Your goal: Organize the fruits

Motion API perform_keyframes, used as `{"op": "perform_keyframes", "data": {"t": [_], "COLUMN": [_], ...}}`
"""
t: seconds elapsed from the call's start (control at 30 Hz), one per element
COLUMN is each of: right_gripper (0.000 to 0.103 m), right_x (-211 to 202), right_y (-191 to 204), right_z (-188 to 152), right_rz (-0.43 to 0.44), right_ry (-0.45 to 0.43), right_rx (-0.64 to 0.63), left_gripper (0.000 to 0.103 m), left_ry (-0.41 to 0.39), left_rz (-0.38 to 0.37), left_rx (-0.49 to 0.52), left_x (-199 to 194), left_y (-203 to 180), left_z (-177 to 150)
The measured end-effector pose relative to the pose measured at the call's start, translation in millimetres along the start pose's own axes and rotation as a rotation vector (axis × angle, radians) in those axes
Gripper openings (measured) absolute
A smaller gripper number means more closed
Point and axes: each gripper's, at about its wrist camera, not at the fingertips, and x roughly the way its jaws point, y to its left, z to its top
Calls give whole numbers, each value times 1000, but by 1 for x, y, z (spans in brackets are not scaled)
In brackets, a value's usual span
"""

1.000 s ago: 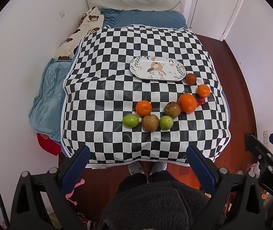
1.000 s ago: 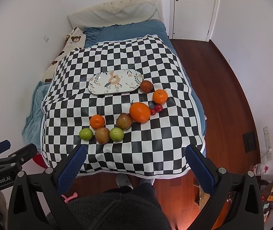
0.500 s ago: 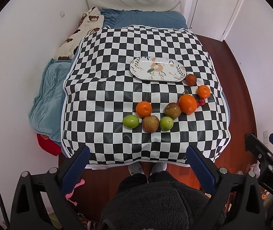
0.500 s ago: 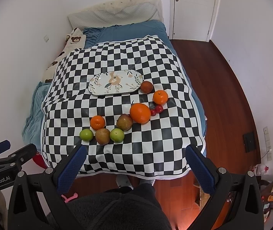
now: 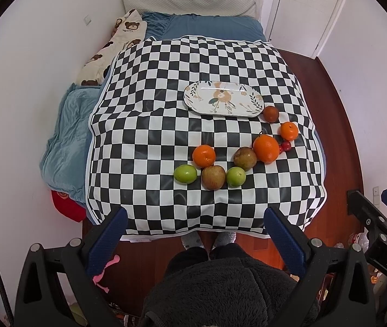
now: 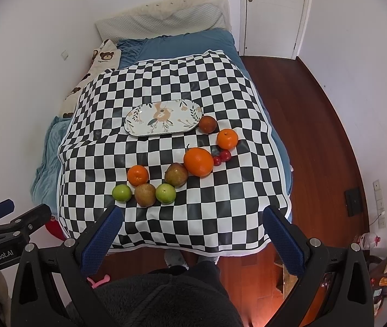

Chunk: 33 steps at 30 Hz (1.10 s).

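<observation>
Fruits lie loose on a black-and-white checked cloth spread over a bed, none yet on the oval white floral ceramic plate at centre far. Near row, left to right: round green fruit, mottled red-brown apple, second green fruit. Just beyond: small orange, brownish pear-like fruit touching a large stemmed orange. Farther right: two small red cherry-like fruits, small mandarin, dark red-brown round fruit just beside the plate's right end.

Left gripper and right gripper hover well short of the cloth's near edge, both with jaws spread wide and holding nothing.

Handling, as judged: the fruits are firm, smooth and light, apt to roll on the yielding cloth; each is best pinched across its widest girth, with little force on the tiny red pair. The plate is rigid and breakable.

Orientation: the plate's long axis runs left to right; the round fruits show no clear axis, though the large orange's stem points to the far left
</observation>
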Motion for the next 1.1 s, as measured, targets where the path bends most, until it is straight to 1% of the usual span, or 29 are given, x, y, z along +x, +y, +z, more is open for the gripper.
{"op": "perform_keyframes", "data": {"t": [0.53,0.6,0.67,0.73,0.77,0.83,0.9,0.97,1.03,1.1], "right_gripper": [103,103,103,103,103,103,103,103,103,103], "right_x": [5,7,12,25,29,57,87,124,160,187], "right_y": [3,3,0,-7,-11,-17,-20,-27,-33,-38], "right_z": [4,6,8,14,15,21,23,26,27,29], "right_rz": [0,2,23,29,30,52,67,93,94,102], "right_ry": [0,-4,-13,-25,-23,-6,26,66,104,132], "right_rx": [1,5,19,42,49,79,102,133,155,170], "left_gripper": [103,103,103,103,103,103,103,103,103,103], "left_ry": [0,-14,-25,-33,-39,-42,-38,-7,38,110], "left_rz": [0,15,44,79,83,113,143,164,180,170], "left_rx": [1,-8,-24,-50,-62,-78,-74,-56,-44,-52], "left_x": [1,2,9,21,29,47,69,98,123,158], "left_y": [0,1,5,10,13,21,26,28,29,33], "left_z": [1,2,6,14,18,27,34,41,44,48]}}
